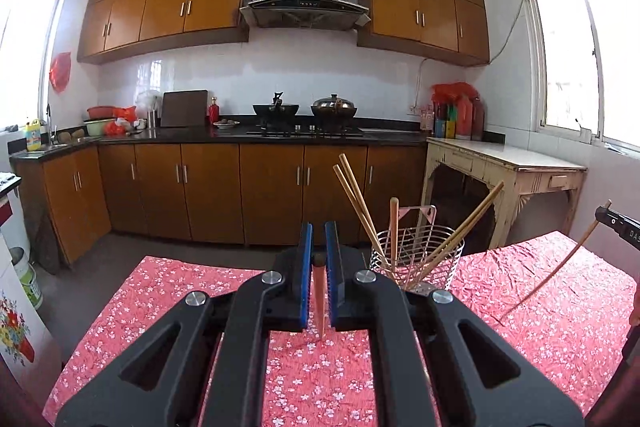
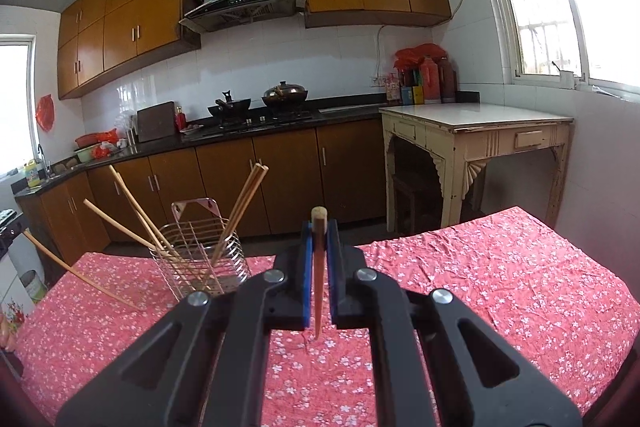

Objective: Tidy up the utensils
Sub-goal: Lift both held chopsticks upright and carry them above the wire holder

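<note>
My left gripper [image 1: 319, 231] is shut on a wooden chopstick [image 1: 320, 301], which hangs tip-down between the blue pads above the red floral tablecloth [image 1: 168, 311]. Just right of it stands a wire utensil holder [image 1: 434, 253] with several chopsticks [image 1: 358, 201] leaning out. At the far right edge, part of my right gripper [image 1: 616, 223] holds a slanting chopstick [image 1: 560, 269]. In the right wrist view my right gripper [image 2: 319, 227] is shut on a chopstick [image 2: 318, 291], its thick end poking above the pads. The wire holder [image 2: 192, 247] is to its left, and a slanting chopstick [image 2: 80, 273] shows beyond it.
The table with the floral cloth [image 2: 500, 287] stretches wide on the right. Behind it are brown floor cabinets [image 1: 212, 187], a stove with two pans [image 1: 304, 111], and a cream side table [image 2: 480, 131] under the window. A painted white cabinet [image 1: 16, 315] stands at the left.
</note>
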The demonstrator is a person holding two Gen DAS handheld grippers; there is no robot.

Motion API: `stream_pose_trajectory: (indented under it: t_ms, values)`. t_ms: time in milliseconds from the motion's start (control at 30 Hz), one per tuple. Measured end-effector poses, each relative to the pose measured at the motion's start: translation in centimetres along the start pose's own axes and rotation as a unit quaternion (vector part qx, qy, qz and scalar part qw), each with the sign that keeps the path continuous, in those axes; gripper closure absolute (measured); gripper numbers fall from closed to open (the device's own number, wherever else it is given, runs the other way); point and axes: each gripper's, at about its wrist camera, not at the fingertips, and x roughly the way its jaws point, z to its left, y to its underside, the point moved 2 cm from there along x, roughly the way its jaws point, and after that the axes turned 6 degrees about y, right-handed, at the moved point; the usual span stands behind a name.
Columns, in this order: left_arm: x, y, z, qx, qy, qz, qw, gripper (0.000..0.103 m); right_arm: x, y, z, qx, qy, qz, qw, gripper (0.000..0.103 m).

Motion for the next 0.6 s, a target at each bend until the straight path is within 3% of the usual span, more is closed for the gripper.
stream_pose_trajectory:
  t_ms: [600]
  values:
    - [-0.4, -2.7, -1.1, -0.006, 0.018, -0.015, 0.9997, 0.097, -0.8, -1.7, 1.3, 0.001, -0.033, 0.001, 0.999, 0.096]
